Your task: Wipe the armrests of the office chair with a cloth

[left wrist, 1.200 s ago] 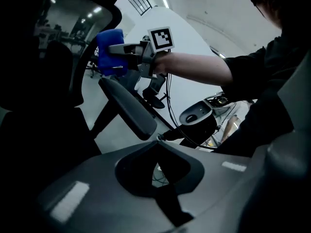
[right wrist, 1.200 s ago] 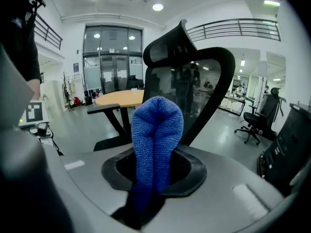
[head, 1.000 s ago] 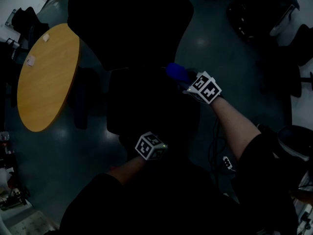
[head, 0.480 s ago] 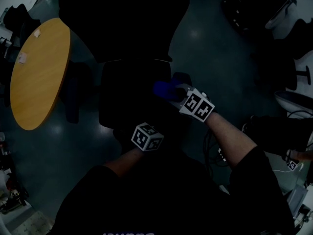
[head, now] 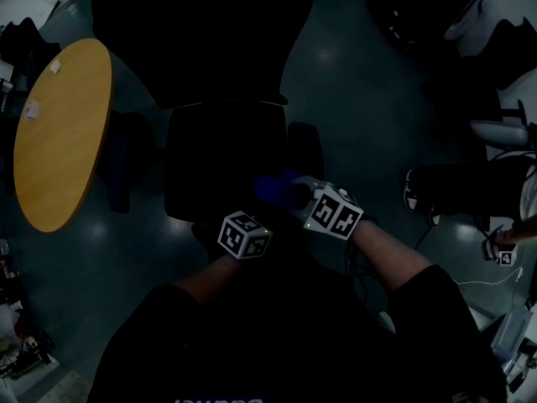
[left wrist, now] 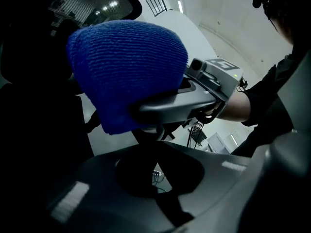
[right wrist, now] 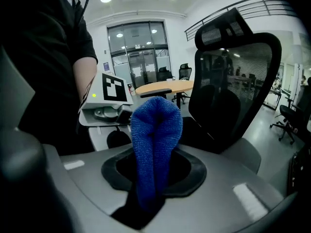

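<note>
The right gripper (right wrist: 155, 176) is squeezing a blue cloth (right wrist: 155, 137) tight. The cloth is folded over and sticks up out of the jaws like a fat, fuzzy thumb. Its round top does not touch anything that I can see.

The left gripper (left wrist: 158, 174) holds nothing. Its jaws are closed together, with only a thin dark line between them. It sits just to the left of the right gripper and a bit nearer to the person. In the left gripper view the cloth is big and close, up in front of the left gripper.

The black office chair (head: 210, 57) stands in front of both grippers. Its tall mesh back is ahead of the right gripper and to the right. A dark armrest (head: 304, 151) lies just past the right gripper, a little farther from the person. The cloth is near it, over the front corner of the seat. The head view is too dark to tell if the cloth touches the chair.

A round wooden table (head: 59, 133) stands far off to the left of the left gripper, on the other side of the chair.
</note>
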A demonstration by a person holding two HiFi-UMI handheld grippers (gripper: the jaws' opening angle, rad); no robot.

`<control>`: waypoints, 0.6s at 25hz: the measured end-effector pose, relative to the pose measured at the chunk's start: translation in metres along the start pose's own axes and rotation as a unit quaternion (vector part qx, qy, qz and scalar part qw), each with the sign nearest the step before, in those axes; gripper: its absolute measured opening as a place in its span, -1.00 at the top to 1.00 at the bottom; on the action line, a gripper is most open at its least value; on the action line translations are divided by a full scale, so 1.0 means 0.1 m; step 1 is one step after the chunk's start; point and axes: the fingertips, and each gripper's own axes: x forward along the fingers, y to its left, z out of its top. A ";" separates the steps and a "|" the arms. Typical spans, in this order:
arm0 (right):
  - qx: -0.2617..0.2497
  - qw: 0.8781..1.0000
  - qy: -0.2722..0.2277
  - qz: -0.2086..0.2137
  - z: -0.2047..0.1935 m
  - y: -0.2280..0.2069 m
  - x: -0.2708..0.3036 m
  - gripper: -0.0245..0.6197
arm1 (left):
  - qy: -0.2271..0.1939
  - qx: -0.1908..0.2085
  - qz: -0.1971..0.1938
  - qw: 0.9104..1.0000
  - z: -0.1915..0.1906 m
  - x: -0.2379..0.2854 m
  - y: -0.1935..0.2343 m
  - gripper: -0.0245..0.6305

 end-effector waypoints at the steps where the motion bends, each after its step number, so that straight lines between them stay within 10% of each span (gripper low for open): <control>1: 0.009 1.000 -0.005 0.003 0.00 0.05 0.00 0.58 | 0.000 -0.001 0.000 1.000 0.00 -0.01 0.00 0.87; 15: 0.107 0.990 -0.084 0.028 0.07 0.21 -0.44 0.58 | 0.002 0.002 0.004 1.000 -0.05 -0.05 -0.03 0.87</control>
